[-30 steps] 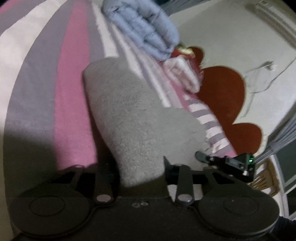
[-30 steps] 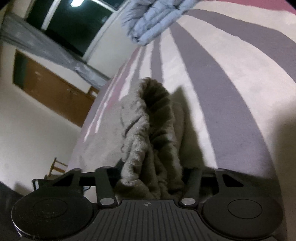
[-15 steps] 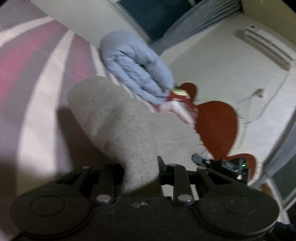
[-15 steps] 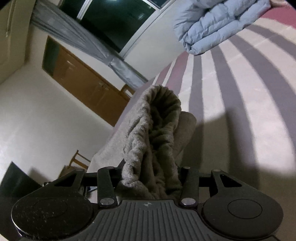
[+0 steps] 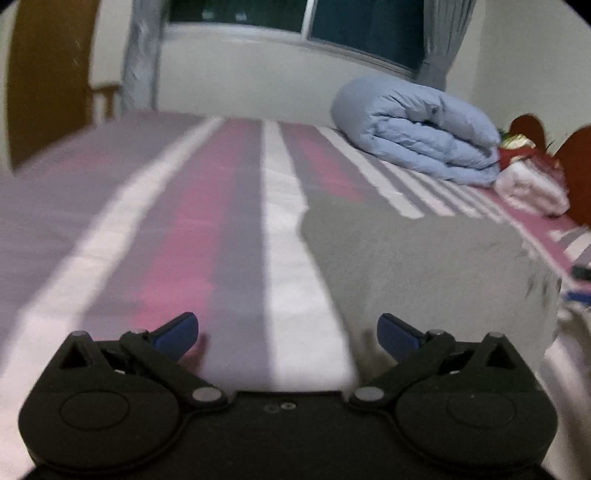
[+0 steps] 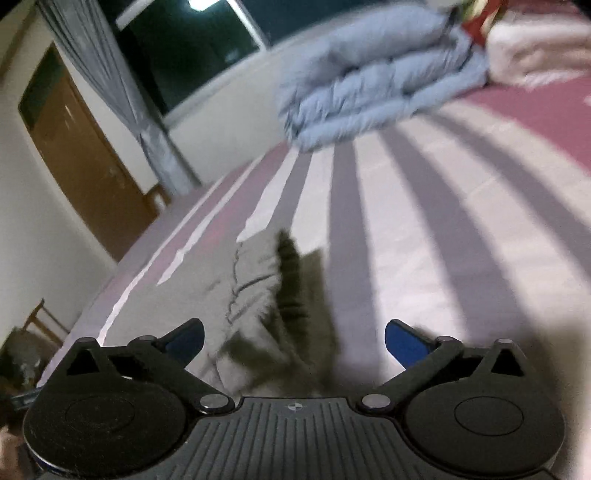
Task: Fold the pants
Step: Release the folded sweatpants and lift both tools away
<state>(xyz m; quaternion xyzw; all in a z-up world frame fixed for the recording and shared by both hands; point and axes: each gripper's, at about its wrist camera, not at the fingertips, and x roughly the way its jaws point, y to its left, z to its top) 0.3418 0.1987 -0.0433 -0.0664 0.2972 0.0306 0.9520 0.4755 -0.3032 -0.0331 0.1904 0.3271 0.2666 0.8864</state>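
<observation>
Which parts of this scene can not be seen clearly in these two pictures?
- Grey pants, left wrist view: the near end hides behind the left hand-held gripper, whose jaws are opening with only bedsheet between them.
- Pants, right wrist view: motion blur smears the folds, and the right hand-held gripper, also opening, cuts off the near part.
- Red item behind the blue duvet: too small and blurred to identify.

Striped bedsheet (image 5: 229,221), pink, grey and white bands, fills the center. Folded light-blue duvet (image 5: 417,144) on it at 2 o'clock, a folded white-pink blanket (image 5: 532,188) just beside at 3. Dark window (image 5: 295,18) at 12, grey curtain (image 5: 142,55) at 11, brown wooden door (image 6: 85,162) at 9.
</observation>
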